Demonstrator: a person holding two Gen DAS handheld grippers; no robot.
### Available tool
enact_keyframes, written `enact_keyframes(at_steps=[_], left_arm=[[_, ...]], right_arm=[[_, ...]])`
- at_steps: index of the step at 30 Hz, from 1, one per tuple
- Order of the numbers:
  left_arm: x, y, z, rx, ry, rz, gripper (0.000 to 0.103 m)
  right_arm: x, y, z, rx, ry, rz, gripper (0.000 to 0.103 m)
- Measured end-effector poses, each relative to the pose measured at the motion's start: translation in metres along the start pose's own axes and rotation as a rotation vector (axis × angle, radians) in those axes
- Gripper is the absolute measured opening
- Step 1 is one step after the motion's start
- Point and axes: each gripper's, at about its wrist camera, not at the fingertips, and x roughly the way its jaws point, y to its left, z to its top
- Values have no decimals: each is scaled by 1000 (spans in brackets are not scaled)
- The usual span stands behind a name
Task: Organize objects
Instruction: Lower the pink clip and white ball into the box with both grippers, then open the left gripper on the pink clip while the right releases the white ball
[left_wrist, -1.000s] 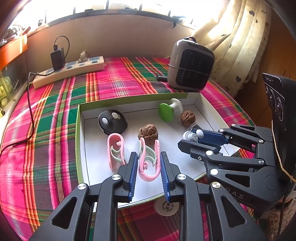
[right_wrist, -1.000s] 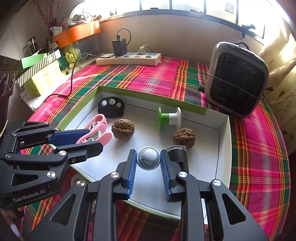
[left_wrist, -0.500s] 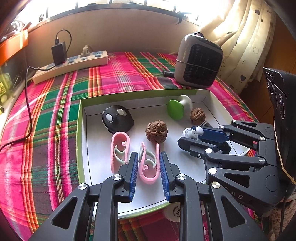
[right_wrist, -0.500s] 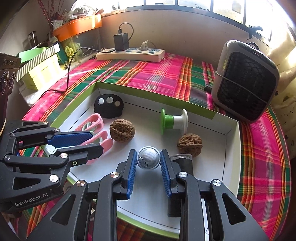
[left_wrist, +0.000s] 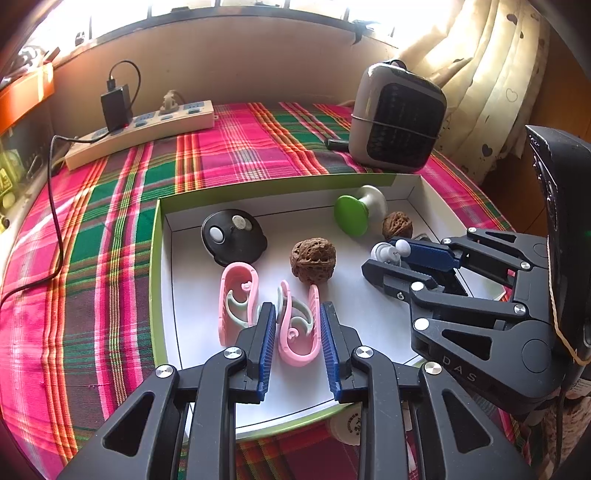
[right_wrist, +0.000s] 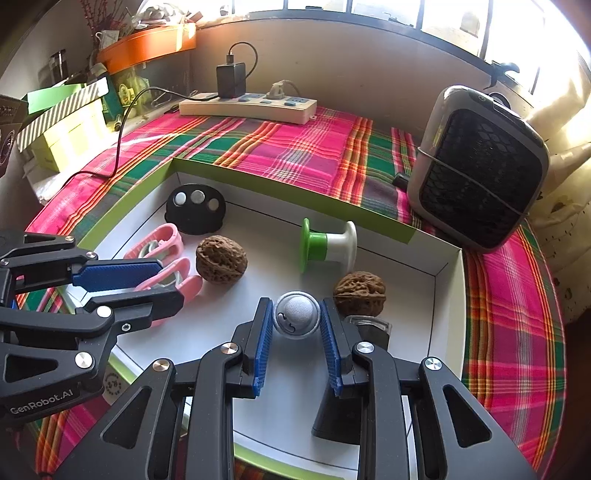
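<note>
Pink plastic clip (left_wrist: 299, 328), an elongated loop with pale curled inserts, stood on edge between the blue ribbed pads of the left gripper (left_wrist: 298, 332). The jaws were opening slightly; the pads were at or very near the clip's two long sides, and contact could not be confirmed on the left. The clip's long axis ran away from the camera, closed end nearest.

All places below are given relative to the white tray (left_wrist: 369, 310), a shallow card box with a green rim. The clip was at the tray's near-left part. A second pink clip (left_wrist: 236, 299) lay just to its left, roughly parallel. Just beyond them sat a wrinkled brown walnut (left_wrist: 313, 261), and further back-left a black domed piece (left_wrist: 233, 237) with pale round buttons.

The right gripper (right_wrist: 296, 321) was clamped on a small grey-white ball (right_wrist: 296, 319) with a fine mesh face, over the tray's near-right part. A second walnut (right_wrist: 360, 288) rested just beside it. A green-and-white spool (right_wrist: 327, 245) lay on its side toward the tray's back wall.

The tray sat on a pink-green plaid cloth (left_wrist: 110, 221), with a grey heater (right_wrist: 480, 166) behind its right corner.
</note>
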Motion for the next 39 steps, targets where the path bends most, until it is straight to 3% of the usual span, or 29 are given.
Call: enact_keyframes(at_steps=[25,39], left_arm=[[4,-3,-3,13,14,6,25],[-8,-3,-6,0,-8,-8,33]], right_arm=[[-1,1,0,-7,-13,-11,28],[-9,2,-4,8,-26,-12,38]])
